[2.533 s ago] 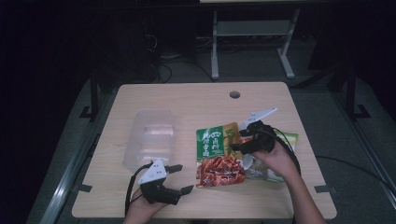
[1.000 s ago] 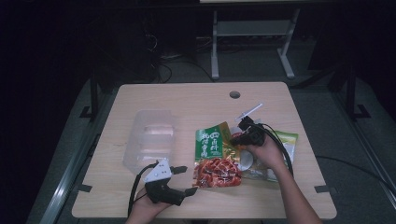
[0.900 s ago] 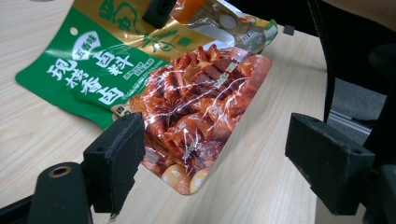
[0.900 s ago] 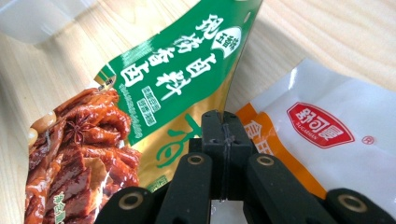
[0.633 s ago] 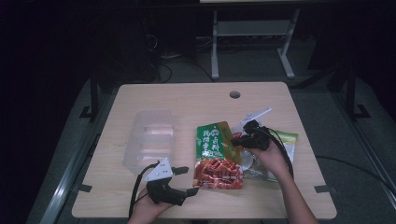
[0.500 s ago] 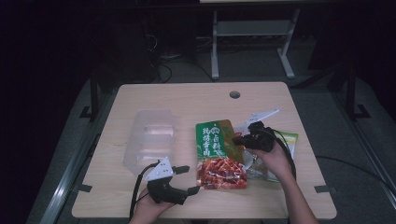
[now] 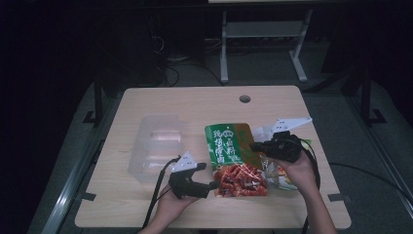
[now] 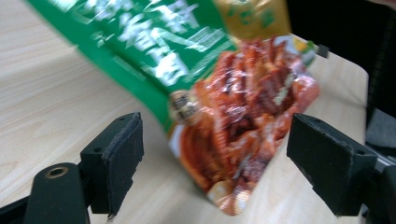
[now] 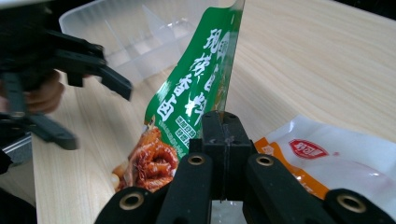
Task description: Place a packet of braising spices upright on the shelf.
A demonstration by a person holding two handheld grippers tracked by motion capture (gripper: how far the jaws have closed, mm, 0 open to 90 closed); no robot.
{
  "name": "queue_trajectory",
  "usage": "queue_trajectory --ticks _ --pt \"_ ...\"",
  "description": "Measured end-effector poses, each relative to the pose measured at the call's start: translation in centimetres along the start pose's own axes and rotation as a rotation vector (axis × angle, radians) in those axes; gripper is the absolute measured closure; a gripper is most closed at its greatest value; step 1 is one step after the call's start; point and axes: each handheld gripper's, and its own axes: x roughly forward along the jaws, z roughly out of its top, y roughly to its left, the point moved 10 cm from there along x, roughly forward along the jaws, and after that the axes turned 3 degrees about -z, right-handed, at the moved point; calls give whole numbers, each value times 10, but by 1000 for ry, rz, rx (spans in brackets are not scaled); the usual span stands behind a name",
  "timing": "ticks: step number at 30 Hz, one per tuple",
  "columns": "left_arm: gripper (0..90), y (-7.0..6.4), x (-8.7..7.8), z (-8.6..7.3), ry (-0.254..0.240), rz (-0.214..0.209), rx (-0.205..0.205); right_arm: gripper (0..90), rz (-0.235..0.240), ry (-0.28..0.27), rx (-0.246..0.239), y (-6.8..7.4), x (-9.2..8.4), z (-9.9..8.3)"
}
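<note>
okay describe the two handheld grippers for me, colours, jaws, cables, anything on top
Both the left gripper and the right gripper are black pistol-like bodies. Each carries a pale grey three-cornered plate on top and trails a black cable. Jaws are flat black blocks on hinged links with brass-coloured rivets. Forearms are bare, no sleeves.

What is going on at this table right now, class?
A person works two handheld grippers. The right gripper is shut on the edge of the green and red snack packet, tilting it up off the table. The left gripper is open, its jaws either side of the packet's red end. A clear plastic tray sits nearby.
</note>
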Motion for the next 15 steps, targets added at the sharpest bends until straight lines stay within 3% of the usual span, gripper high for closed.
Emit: queue_trajectory --ticks 1,2,4,7,8,10,12,13,14,15 --pt "185 0 0 0 0 0 0 899 0 0 0 0 0 0" --pt "185 5 3 2 -10 3 -37 898 3 -13 6 -2 -4 0" --pt "185 10 8 3 4 4 -68 898 19 -36 10 -2 -7 2" --pt "208 13 14 4 19 11 -81 899 27 -45 7 -2 -8 3" --pt "210 15 21 6 24 -11 -120 899 37 -45 -1 -1 -7 3" --pt "214 17 24 7 23 -12 -133 899 40 -45 0 0 -8 3" --pt "293 19 29 13 -25 -64 -176 899 57 -62 -4 3 -10 5" --pt "351 19 29 13 -25 -64 -176 899 57 -62 -4 3 -10 5" --pt "411 18 30 17 -47 -105 -205 898 67 -72 -1 4 -11 7" --pt "471 18 30 17 -47 -105 -205 898 67 -72 -1 4 -11 7"
